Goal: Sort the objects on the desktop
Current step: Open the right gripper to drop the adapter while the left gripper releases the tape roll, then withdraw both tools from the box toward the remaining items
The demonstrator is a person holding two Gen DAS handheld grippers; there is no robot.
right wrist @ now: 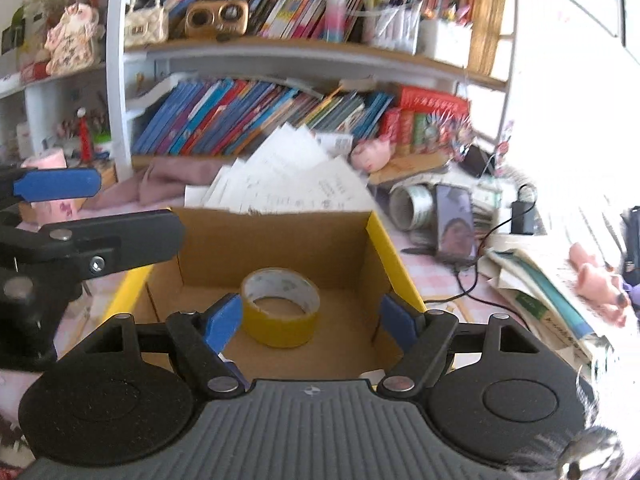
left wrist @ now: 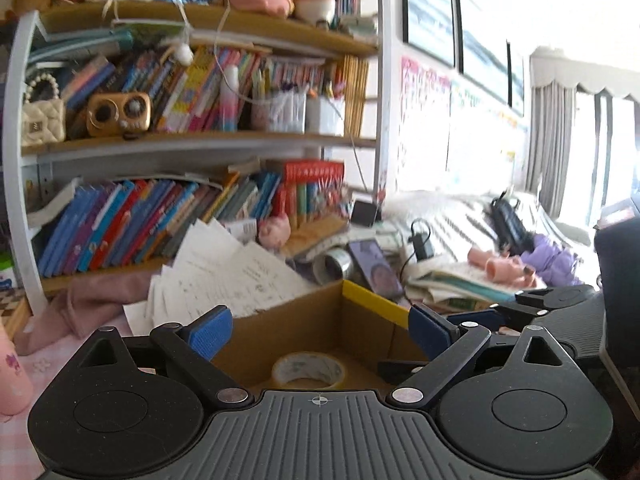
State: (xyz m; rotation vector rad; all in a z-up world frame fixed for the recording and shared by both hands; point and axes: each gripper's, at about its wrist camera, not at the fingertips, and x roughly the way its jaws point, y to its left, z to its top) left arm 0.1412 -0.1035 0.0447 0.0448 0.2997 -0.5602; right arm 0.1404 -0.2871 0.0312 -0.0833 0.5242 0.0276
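Item: roll of yellow tape (right wrist: pixel 281 307), count one. Lies flat on the floor of the open cardboard box (right wrist: pixel 276 240), near the middle, hole upward. Judged light and stiff, a rigid ring with a smooth, somewhat slippery outer band; best taken across the outer diameter, or with one finger inside the core and one outside the wall.

Item: cardboard box, count one, yellow-edged flaps, standing on the pink checked surface (right wrist: pixel 424 264). Judged light, walls thin and easily dented.

Item: right gripper (right wrist: pixel 315 322), count one. Jaws spread wide, holding nothing, poised over the box's near edge with the roll between the blue pads.

Item: left gripper (left wrist: pixel 320 330), count one. Also wide and empty, at the box's left side, looking across it.

Other stock relative to the box:
- behind it, a fan of loose white papers (right wrist: pixel 288 184), number not countable
- right of it, a second, pale tape roll (right wrist: pixel 412 206) on its side, count one
- just beyond that, a phone (right wrist: pixel 456 228) propped upright, screen lit, count one
- further right, a black charger (right wrist: pixel 524 216) with cable, count one
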